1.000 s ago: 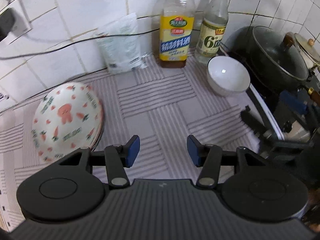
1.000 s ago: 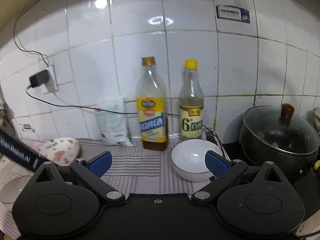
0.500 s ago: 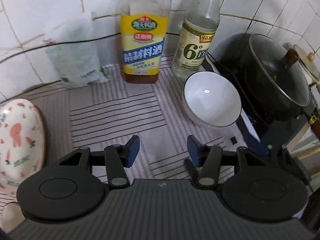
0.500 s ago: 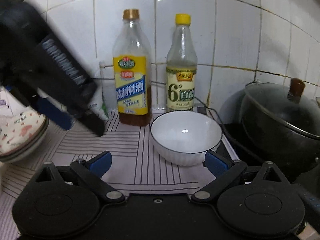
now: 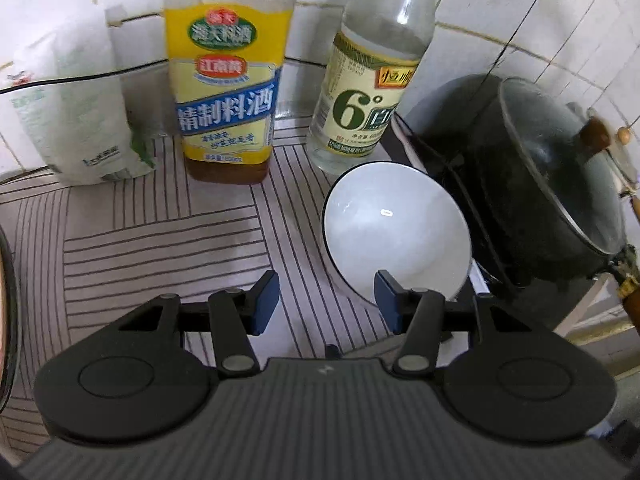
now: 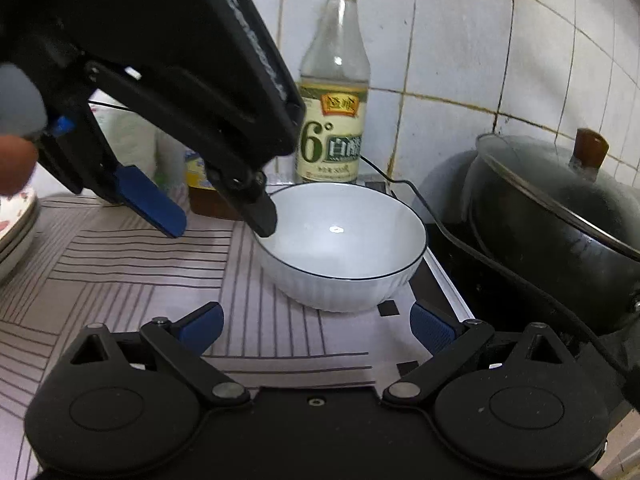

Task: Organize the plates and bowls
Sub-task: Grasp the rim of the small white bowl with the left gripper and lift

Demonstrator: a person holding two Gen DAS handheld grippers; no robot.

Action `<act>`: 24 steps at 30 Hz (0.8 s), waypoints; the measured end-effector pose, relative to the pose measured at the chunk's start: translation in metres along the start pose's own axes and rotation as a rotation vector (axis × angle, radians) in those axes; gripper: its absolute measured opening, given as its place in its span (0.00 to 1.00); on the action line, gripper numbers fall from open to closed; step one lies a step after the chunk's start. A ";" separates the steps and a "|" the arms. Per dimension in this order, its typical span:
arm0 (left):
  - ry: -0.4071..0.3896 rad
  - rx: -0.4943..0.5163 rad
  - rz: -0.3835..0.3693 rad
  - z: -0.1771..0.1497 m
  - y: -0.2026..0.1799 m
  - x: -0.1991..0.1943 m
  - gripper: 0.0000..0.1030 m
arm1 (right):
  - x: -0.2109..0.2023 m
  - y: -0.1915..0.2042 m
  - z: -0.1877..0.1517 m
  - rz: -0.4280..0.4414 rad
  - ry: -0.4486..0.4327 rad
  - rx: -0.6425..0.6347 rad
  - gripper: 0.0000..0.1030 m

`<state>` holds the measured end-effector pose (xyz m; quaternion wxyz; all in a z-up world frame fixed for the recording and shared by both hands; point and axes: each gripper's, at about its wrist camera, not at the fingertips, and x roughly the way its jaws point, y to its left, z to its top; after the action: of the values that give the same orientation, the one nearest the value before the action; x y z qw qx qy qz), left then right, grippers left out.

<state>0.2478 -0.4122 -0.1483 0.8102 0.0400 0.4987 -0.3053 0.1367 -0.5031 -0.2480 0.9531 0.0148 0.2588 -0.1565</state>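
Closing in from the patterned dish side toward the white bowl [image 6: 340,246], now sitting upright on the striped mat [image 5: 160,240] just in front of the vinegar bottle [image 6: 334,92] and beside the dark pot [image 6: 560,216]. Straddling its near-left rim with the left gripper [image 5: 326,302], fingers parted moderately and holding nothing, while keeping the right gripper [image 6: 316,328] spread wide and empty just short of it. Judging best: lowering one finger inside the wall, one outside, then pinching firmly before lifting, steering clear of the bottles.
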 end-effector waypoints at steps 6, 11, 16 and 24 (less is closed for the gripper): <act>-0.006 0.059 0.076 -0.001 -0.008 0.018 0.41 | 0.018 -0.007 0.010 -0.002 0.025 0.012 0.98; 0.011 0.033 0.042 0.002 -0.003 0.027 0.37 | 0.019 -0.002 0.014 -0.026 -0.011 -0.026 0.98; 0.036 -0.018 0.000 0.007 0.005 0.045 0.28 | 0.025 -0.002 0.016 -0.029 -0.007 -0.023 0.99; 0.058 -0.052 -0.048 0.003 0.011 0.052 0.14 | 0.040 -0.008 0.025 -0.016 0.032 0.006 0.99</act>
<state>0.2728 -0.4279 -0.1929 0.7886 0.0158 0.5306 -0.3104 0.1788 -0.5252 -0.2462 0.9475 0.0182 0.2736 -0.1646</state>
